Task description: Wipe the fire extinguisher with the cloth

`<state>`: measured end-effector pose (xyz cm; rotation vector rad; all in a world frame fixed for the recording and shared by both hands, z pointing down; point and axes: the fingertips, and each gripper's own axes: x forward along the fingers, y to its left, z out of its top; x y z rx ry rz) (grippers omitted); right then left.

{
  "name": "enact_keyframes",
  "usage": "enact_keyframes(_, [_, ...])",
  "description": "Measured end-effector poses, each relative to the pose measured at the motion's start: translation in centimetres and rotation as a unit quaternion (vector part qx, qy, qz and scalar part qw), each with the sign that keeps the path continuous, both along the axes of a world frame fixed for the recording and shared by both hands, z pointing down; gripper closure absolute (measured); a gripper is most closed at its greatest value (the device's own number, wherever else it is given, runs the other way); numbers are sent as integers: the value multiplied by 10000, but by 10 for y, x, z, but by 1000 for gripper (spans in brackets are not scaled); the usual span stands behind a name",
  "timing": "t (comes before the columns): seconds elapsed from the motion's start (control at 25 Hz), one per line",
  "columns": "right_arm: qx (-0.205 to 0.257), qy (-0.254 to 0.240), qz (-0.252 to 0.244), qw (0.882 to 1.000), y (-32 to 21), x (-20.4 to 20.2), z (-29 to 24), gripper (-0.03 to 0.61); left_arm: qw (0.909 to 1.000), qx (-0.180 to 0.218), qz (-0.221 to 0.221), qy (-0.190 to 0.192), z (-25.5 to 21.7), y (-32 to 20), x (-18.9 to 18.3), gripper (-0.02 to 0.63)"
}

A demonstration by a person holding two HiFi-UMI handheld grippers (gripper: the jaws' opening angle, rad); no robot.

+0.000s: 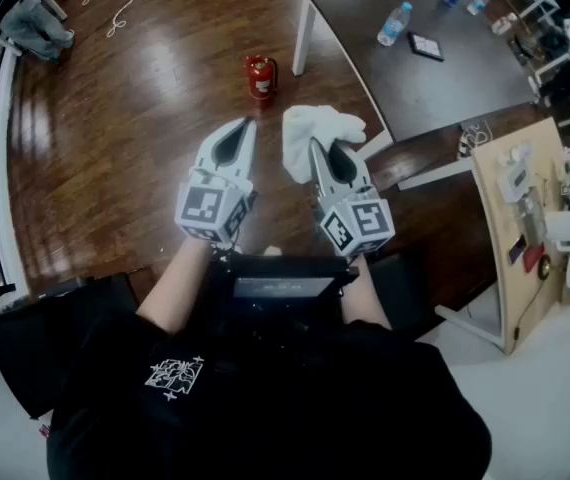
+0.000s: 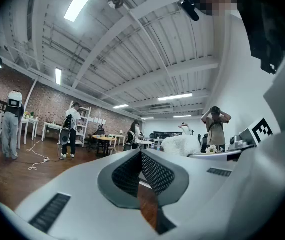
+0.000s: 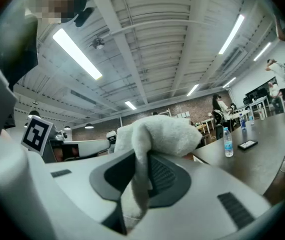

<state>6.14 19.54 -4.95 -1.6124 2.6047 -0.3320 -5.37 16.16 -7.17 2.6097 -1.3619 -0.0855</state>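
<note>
Fingers (image 3: 165,176) of the right gripper (image 3: 138,184) are clamped on the white cloth (image 3: 152,134). A fold is pinched between the pads and the rest bunches over the tips, so a soft wad faces forward, ready to rub with. The left gripper (image 2: 141,156) carries nothing. Its tips meet, and only wooden floor (image 1: 115,168) shows through the gap lower down between the pads, so I judge it closed and empty, though the wide lens makes the contact at the tips hard to confirm.

Both grippers are held side by side at about waist height, pointing ahead and slightly up, which suggests carrying rather than working.

The red fire extinguisher (image 1: 261,76) stands upright on the floor, well ahead of both grippers and just beside the white leg (image 1: 303,38) of a dark table (image 1: 415,88). Nothing touches it. Wiping has not begun. The person probably needs to walk or reach forward and down, and the free left gripper could steady the cylinder so it does not tip under the cloth.
</note>
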Motion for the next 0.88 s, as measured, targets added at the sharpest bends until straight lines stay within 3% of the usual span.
enact_keyframes(0.48, [3, 41, -142, 9999, -14, 5, 13, 494, 9999, 74, -23, 64, 14, -4, 1, 614])
enact_keyframes(0.68, [-129, 86, -81, 9998, -67, 24, 39, 494, 10000, -3, 60, 72, 38, -55, 15, 614])
enact_keyframes(0.88, [-272, 84, -16, 9996, -118, 19, 74, 494, 9998, -127, 107, 90, 68, -105, 5, 614])
